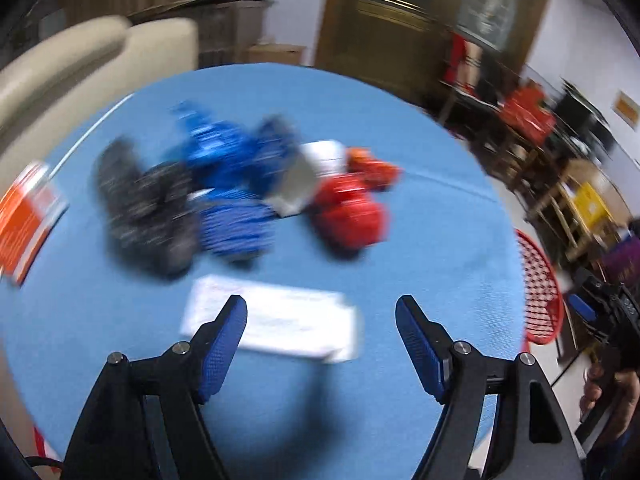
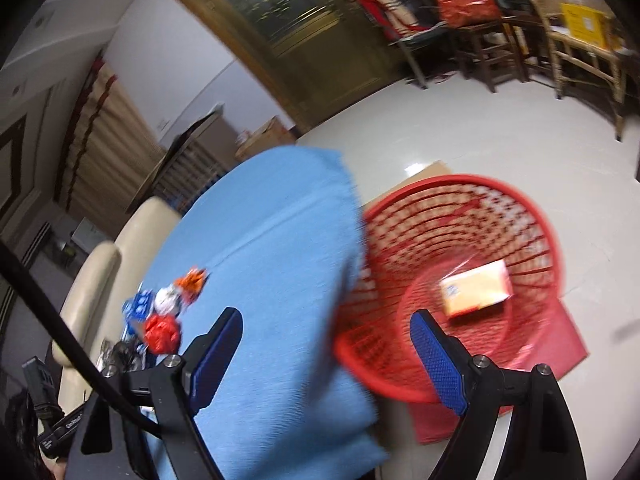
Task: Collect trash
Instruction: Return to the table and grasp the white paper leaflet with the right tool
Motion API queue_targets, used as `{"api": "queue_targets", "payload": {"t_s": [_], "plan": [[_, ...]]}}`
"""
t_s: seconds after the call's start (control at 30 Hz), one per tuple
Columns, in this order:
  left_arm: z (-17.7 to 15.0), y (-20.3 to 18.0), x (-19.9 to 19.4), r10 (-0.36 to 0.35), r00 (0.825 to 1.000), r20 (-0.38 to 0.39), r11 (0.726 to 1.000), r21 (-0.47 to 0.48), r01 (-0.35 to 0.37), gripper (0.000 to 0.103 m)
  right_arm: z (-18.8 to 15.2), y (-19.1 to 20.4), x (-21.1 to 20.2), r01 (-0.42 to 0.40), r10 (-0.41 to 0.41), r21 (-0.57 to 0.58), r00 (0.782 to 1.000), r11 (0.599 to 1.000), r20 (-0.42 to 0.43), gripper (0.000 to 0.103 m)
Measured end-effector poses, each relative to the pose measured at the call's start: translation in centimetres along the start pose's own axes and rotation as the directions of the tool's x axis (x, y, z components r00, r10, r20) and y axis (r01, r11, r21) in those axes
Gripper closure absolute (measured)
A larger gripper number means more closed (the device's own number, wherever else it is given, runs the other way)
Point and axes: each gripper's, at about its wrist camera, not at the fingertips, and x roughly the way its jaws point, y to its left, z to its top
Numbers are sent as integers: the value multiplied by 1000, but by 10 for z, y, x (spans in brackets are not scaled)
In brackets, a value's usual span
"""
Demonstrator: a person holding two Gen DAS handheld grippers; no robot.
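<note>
While both grippers stand spread and empty, the left gripper hangs nearest the white paper; its long axis runs across the jaws.

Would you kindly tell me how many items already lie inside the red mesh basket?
1: a pale orange and white carton lies on the bottom of the red mesh basket beside the blue table. The table edge hides part of the basket's interior, so more may be hidden.

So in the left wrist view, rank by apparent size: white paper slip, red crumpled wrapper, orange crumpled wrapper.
1. White paper slip, though it lies nearest the camera.
2. Red crumpled wrapper.
3. Orange crumpled wrapper, clearly smallest.
</note>
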Motion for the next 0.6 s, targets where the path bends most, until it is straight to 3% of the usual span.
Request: {"api": "queue_targets", "payload": {"t_s": [0.17,0.33,0.43,0.6], "plan": [[-15,51,-8,63,998,-2,993,-98,-63,26,-23,60,28,-70,59,-125,995,990,-86,15],[-27,85,-14,104,995,11,982,-161,-101,26,-57,130,57,-175,117,-289,971,941,-208,15],[-32,101,-18,110,994,15,975,-195,-105,26,-78,174,71,-258,142,-416,947,872,-289,15],[-36,120,-21,118,993,19,967,-231,-111,26,-110,241,91,-358,122,-618,913,700,-390,15]]}}
